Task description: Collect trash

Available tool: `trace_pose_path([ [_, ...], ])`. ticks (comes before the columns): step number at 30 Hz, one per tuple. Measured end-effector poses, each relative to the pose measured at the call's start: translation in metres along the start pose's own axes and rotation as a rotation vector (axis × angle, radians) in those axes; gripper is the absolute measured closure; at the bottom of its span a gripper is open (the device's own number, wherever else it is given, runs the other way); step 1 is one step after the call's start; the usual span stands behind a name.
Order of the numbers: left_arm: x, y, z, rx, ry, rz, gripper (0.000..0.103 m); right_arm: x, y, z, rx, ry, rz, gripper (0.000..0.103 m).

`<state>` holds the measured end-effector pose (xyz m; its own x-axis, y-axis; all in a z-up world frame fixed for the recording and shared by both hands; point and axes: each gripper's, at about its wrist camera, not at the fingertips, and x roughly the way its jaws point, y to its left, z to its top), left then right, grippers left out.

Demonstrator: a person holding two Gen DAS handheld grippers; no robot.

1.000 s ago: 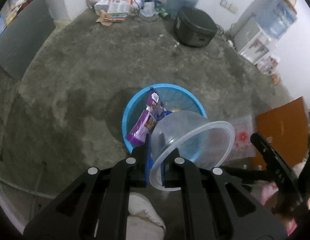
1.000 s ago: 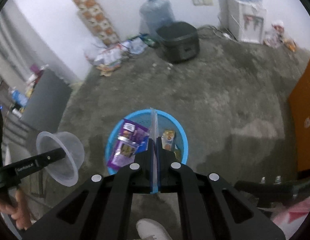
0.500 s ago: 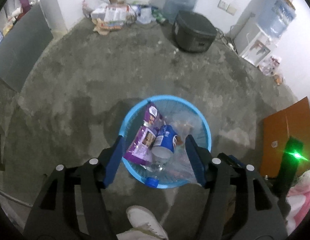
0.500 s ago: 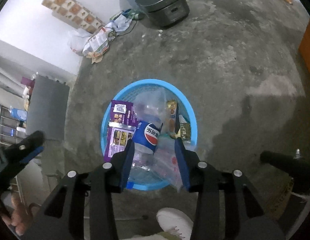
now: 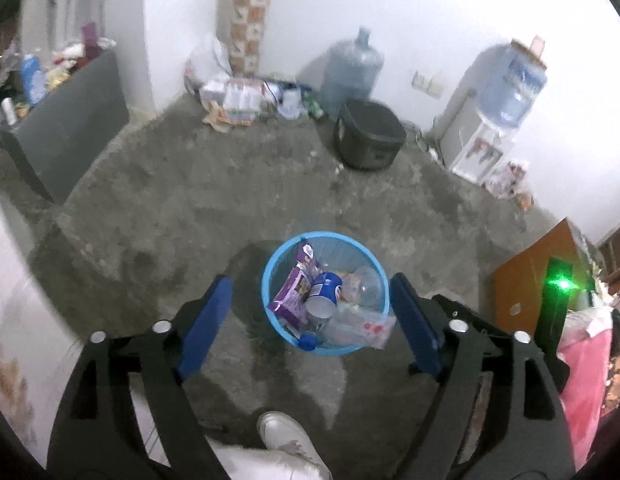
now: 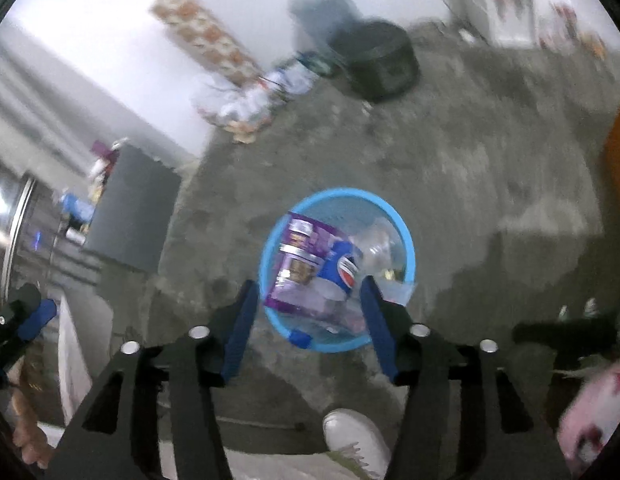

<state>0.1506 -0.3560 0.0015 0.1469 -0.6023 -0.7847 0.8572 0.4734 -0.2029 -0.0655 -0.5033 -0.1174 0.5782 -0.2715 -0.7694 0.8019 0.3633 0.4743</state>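
Note:
A round blue basket [image 5: 270,276] stands on the concrete floor, also in the right wrist view [image 6: 405,240]. It holds a purple snack bag [image 5: 290,296], a blue Pepsi bottle [image 5: 323,292], a clear plastic bowl [image 5: 367,286] and a clear bag with red print [image 5: 365,326]. My left gripper [image 5: 311,322] is open and empty, high above the basket. My right gripper [image 6: 308,316] is open and empty too, above the basket's near rim.
A black rice cooker [image 5: 367,140], a large water jug [image 5: 351,72] and a water dispenser [image 5: 485,124] stand by the far wall. A trash pile [image 5: 238,100] lies left of them. A grey cabinet [image 5: 70,128] is left, an orange board [image 5: 533,280] right. A white shoe [image 5: 288,436] is below.
The left gripper let the clear bowl drop into the basket, the right let go of its clear bag. Both opened and have risen and drawn back from the basket.

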Motion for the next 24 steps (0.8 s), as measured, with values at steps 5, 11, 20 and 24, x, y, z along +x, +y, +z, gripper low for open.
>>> trace_pose_path([
  [5,-0.088,0.016,-0.036,-0.083,-0.115,0.082,0.013,-0.065,0.066,-0.023,-0.263,-0.102,0.023,0.024],
  [11,-0.165,0.039,-0.087,-0.229,-0.197,0.335,0.010,-0.123,0.129,-0.071,-0.552,-0.195,0.052,0.007],
  [20,-0.241,0.045,-0.174,-0.320,-0.309,0.569,0.010,-0.182,0.185,-0.148,-0.838,-0.275,0.098,0.006],
  [24,-0.256,0.043,-0.202,-0.398,-0.343,0.608,0.010,-0.207,0.201,-0.180,-0.952,-0.300,0.155,0.006],
])
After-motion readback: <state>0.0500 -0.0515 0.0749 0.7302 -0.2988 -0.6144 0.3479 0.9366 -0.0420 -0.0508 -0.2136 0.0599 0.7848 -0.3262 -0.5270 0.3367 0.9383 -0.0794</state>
